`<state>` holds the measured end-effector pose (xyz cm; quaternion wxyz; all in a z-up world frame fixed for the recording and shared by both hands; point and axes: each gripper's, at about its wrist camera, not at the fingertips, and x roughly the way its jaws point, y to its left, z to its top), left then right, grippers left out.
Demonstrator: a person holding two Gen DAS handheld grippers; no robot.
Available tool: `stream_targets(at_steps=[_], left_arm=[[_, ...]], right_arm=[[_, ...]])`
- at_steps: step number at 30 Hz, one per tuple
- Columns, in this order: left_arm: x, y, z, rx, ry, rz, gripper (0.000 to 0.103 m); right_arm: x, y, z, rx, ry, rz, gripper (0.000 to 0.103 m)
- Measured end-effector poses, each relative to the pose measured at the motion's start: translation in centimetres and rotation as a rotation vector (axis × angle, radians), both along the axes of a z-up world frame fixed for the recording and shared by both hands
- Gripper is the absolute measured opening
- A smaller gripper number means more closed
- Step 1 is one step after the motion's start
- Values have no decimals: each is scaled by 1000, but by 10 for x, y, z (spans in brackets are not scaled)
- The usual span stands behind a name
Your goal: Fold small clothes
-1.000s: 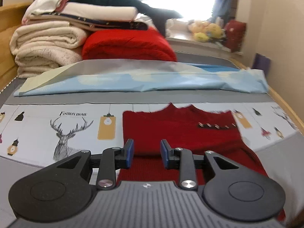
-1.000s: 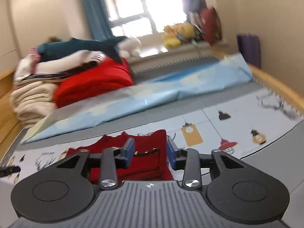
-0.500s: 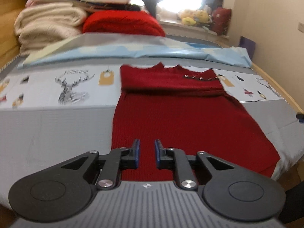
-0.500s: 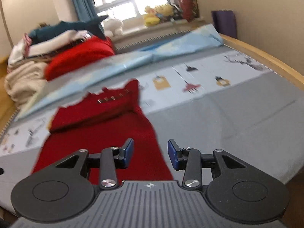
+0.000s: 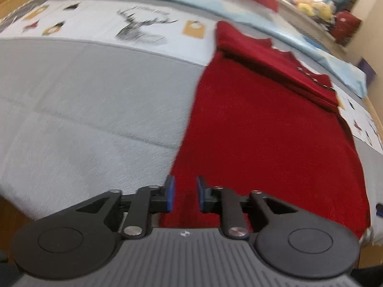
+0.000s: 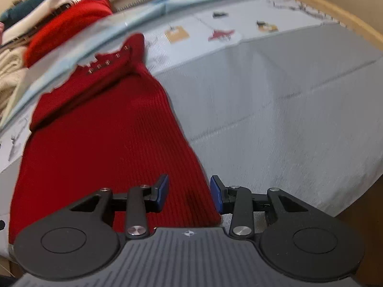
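Both grippers sit much lower vs a sec ago: then the window and far wall filled the upper part of each view, now mostly bedspread and red knit, seen from steeply above.

L wrist view: left gripper (image 5: 183, 195) hovers over the near left corner of the red knit dress (image 5: 263, 124), jaws opening, a narrow gap between the blue pads (image 5: 170, 195), red fabric seen through the gap but not pinched. Only this view shows the deer print (image 5: 141, 27) on the white patterned strip and a row of soft toys (image 5: 311, 6) at the window end.

R wrist view: right gripper (image 6: 189, 195) is over the dress's (image 6: 103, 148) near right corner; jaws spread wider, nothing pinched, the hem edge running between the pads. Only here do the small metal studs (image 6: 107, 61) at the neckline read clearly, plus the wooden bed frame (image 6: 335, 12) curving along the right.

Dress lies flat on the grey bedspread (image 6: 287, 107), hem toward the cameras, top part folded down over the body. Beyond it: light blue sheet (image 6: 167, 2), then a stack of folded blankets (image 6: 14, 67) w/ a red one (image 6: 69, 26) beside. Motion blur softens far detail. Each gripper's black body hides the hem edge nearest the camera.
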<state>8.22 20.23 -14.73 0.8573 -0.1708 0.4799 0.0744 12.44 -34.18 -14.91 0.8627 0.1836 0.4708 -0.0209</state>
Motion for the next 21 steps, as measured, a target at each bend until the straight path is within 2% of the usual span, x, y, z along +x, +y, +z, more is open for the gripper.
stream_targets(at_steps=[6, 10, 19, 21], left_arm=[[3, 16, -18, -103, 81, 41, 25], [5, 17, -28, -81, 117, 55, 26], [8, 10, -35, -51, 104, 35, 26], [3, 5, -33, -36, 100, 30, 26]], right_arm=[[12, 7, -20, -10, 88, 7, 41], [16, 11, -31, -50, 134, 17, 41], [14, 11, -33, -54, 125, 22, 40], [14, 11, -32, -54, 123, 26, 35]])
